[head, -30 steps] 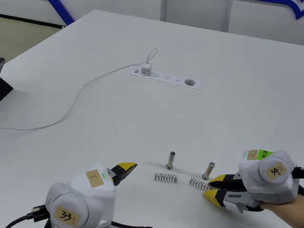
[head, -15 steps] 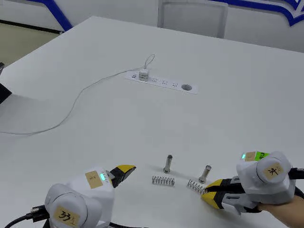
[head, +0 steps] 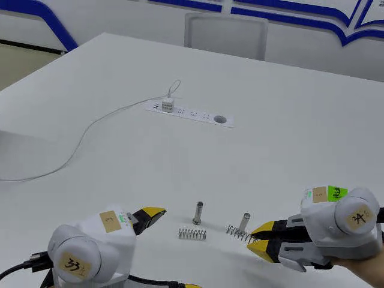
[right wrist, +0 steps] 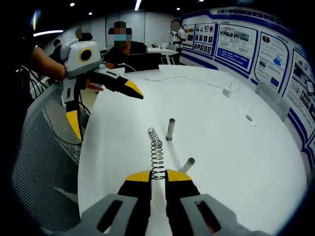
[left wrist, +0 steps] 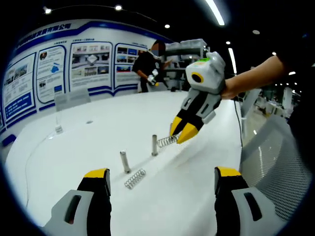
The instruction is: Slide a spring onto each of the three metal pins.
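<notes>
Fingers (right wrist: 139, 179) of the right gripper (right wrist: 157, 177), yellow at the tips, are closed on one end of a spring (right wrist: 157, 160), which sticks straight out from them toward the centre of the right gripper view. Just right of that spring the nearer pin (right wrist: 187, 164) stands on the white desk (right wrist: 231, 162); whether the coil touches it cannot be told. Beyond the held spring's free end a second spring (right wrist: 152, 133) lies flat on the desk, and just right of it stands the farther pin (right wrist: 170, 129), upright. In the head view this gripper sits at the lower right, its spring reaching left past the foot of the nearer pin. The second spring lies loose at lower centre, just below the farther pin. The left gripper (left wrist: 161, 173) has its fingers spread wide with nothing between them. In its own view they rise at the lower left and lower right, and the pins and springs lie ahead in the middle of the frame. In the head view it is at the lower left, near the second spring but not touching it. At upper centre of the head view a white power strip (head: 189, 112) lies on the desk with a plug (head: 167, 105) in it and a thin cable (head: 90, 129) trailing toward the left edge.
</notes>
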The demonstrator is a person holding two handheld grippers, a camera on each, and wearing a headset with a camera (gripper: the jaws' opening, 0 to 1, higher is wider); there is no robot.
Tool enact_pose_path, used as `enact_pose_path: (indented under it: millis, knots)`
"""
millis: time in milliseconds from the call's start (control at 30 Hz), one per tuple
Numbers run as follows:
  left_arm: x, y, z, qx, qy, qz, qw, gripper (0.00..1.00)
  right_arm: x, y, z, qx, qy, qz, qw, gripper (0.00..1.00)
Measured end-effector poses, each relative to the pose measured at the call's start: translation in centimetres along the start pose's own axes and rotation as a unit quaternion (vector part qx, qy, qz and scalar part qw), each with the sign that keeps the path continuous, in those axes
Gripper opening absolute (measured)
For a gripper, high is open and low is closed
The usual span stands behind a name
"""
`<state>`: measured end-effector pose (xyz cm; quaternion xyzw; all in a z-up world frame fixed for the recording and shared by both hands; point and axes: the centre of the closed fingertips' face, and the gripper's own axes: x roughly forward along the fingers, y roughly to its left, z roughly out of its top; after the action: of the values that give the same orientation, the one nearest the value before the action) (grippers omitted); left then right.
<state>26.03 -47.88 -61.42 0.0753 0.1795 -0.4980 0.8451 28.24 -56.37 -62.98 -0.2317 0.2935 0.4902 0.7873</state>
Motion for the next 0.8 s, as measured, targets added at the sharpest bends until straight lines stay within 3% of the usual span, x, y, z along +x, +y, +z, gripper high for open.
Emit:
enact_pose_path:
  millis: [300, 500, 633, 800]
  knots:
    - [1.2, -1.9, 2.5, 0.031, -0.017, -0.037, 0.9987, 0.79, -2.7, 1.7, 2.5, -0.024, -0.029, 0.014, 0.9992, 0.10]
    - [1.8, -3.5, 4.0, 0.054, -0.021, -0.076, 0.9954, 0.69, -4.2, 3.0, 3.7, -0.061, -0.035, 0.024, 0.9972, 0.10]
    - [2.0, -4.3, 4.9, 0.056, -0.031, -0.099, 0.9931, 0.59, -4.4, 3.7, 3.7, -0.086, -0.025, 0.030, 0.9955, 0.10]
    - [2.1, -5.3, 5.6, 0.056, -0.038, -0.122, 0.9902, 0.47, -4.6, 4.9, 4.1, -0.102, -0.033, 0.047, 0.9932, 0.10]
